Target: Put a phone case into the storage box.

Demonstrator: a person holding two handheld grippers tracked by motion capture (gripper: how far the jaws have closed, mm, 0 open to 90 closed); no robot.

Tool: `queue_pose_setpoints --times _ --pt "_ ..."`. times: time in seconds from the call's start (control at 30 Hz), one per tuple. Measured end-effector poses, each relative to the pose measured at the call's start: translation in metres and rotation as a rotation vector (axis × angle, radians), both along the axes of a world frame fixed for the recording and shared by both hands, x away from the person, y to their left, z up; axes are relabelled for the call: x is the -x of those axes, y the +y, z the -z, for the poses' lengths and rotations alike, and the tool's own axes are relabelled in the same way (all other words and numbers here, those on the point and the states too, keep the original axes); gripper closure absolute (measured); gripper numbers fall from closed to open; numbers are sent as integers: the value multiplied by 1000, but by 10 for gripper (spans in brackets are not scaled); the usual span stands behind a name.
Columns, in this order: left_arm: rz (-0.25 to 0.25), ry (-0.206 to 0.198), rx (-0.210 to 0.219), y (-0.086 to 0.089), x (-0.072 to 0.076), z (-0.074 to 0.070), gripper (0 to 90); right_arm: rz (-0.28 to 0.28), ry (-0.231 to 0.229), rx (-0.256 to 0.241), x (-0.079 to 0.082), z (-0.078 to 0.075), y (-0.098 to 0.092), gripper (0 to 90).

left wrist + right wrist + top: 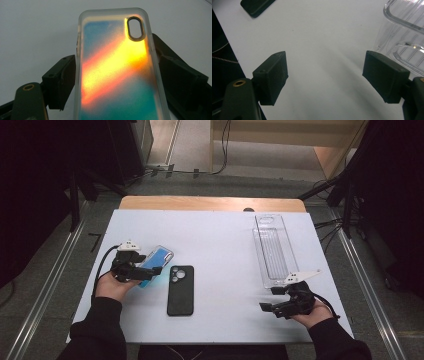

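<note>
We work at a white table [220, 240] on grey carpet, dark curtains on both sides. Our left gripper [142, 270] clamps the iridescent phone case [115, 72] by its long edges, just above the tabletop; it is frosted at the rim, blue-green with an orange-yellow streak, with an oval camera hole. Right of it lies a black phone [180, 290]. Our right gripper [270, 309] gapes wide, with a clear plastic tray [274, 250] just beyond it.

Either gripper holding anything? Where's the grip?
Left gripper holds the iridescent phone case, jaws clamped on its two long side edges, below the camera cutout. Right gripper is open, holding nothing.
</note>
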State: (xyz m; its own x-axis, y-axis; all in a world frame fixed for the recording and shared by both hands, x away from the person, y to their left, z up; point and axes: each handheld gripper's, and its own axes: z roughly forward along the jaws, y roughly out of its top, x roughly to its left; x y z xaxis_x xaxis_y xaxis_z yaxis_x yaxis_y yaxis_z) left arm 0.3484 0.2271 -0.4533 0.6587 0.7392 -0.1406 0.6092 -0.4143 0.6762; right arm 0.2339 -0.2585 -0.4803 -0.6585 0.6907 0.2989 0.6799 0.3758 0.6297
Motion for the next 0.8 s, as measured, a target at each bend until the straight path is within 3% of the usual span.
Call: queue_pose_setpoints --times 0.6,0.8 --pt "65 36 75 -30 15 -14 168 10 -18 7 0 -1 0 186" --pt "90 47 97 -45 19 -15 168 -4 -9 -16 0 -2 2 186"
